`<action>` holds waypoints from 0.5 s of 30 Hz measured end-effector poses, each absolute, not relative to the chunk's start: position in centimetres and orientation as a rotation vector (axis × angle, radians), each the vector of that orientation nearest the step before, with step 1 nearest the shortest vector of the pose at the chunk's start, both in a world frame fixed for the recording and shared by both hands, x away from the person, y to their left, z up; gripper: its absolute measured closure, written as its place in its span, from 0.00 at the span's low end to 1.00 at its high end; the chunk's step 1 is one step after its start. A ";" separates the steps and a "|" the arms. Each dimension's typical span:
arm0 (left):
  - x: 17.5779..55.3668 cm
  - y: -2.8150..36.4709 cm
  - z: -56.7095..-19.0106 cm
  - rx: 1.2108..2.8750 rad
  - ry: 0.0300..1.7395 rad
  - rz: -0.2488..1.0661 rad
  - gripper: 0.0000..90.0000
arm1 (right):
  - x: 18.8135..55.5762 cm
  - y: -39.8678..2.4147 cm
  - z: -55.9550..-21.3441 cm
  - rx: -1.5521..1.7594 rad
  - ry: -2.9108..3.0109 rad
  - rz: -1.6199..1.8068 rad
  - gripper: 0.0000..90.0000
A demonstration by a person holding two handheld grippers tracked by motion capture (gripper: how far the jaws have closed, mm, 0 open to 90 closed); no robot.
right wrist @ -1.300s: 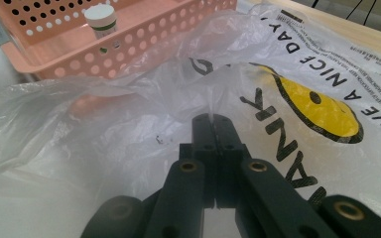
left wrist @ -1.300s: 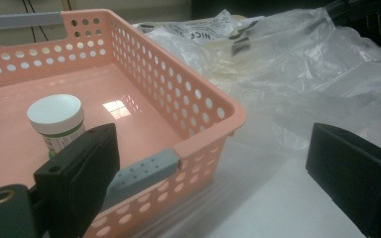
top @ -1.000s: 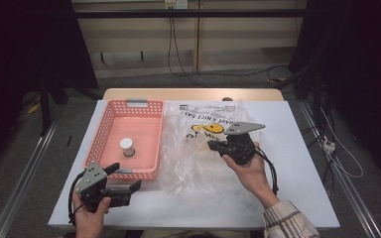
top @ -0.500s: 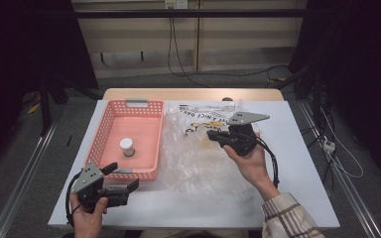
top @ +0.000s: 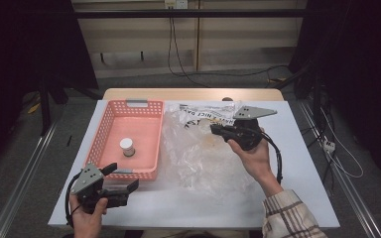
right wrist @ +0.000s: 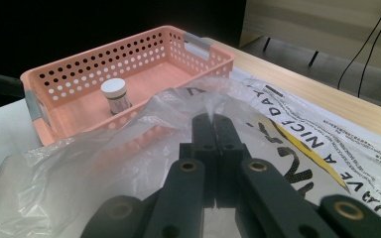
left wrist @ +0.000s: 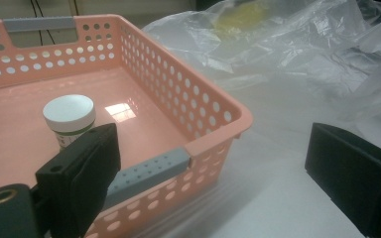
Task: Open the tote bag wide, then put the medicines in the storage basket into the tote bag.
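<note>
At seven o'clock on the white worktop (top: 297, 163), the left claw (top: 126, 189) gapes wide and empty beside the pink basket (top: 110, 121). A white-capped jar (top: 126, 147) stands upright inside. Toward two o'clock, the right claw (top: 217, 130) is pinched together on a fold of the clear plastic bag (top: 203, 158).
</note>
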State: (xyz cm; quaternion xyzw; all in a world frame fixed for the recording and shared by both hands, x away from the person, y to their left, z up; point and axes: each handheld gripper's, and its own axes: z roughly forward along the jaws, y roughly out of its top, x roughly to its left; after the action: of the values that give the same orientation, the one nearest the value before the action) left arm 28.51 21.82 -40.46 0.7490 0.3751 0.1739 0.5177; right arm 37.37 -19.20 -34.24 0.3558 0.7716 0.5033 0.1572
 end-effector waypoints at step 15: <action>29.8 22.1 -40.0 1.869 0.891 0.342 0.09 | 37.7 -19.5 -34.4 1.019 2.225 1.429 1.00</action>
State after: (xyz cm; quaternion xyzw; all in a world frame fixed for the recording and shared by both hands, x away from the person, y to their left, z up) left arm 29.78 22.10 -40.01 0.7722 0.3680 0.1413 0.4983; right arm 37.71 -19.46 -34.39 0.3552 0.7759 0.4982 0.1534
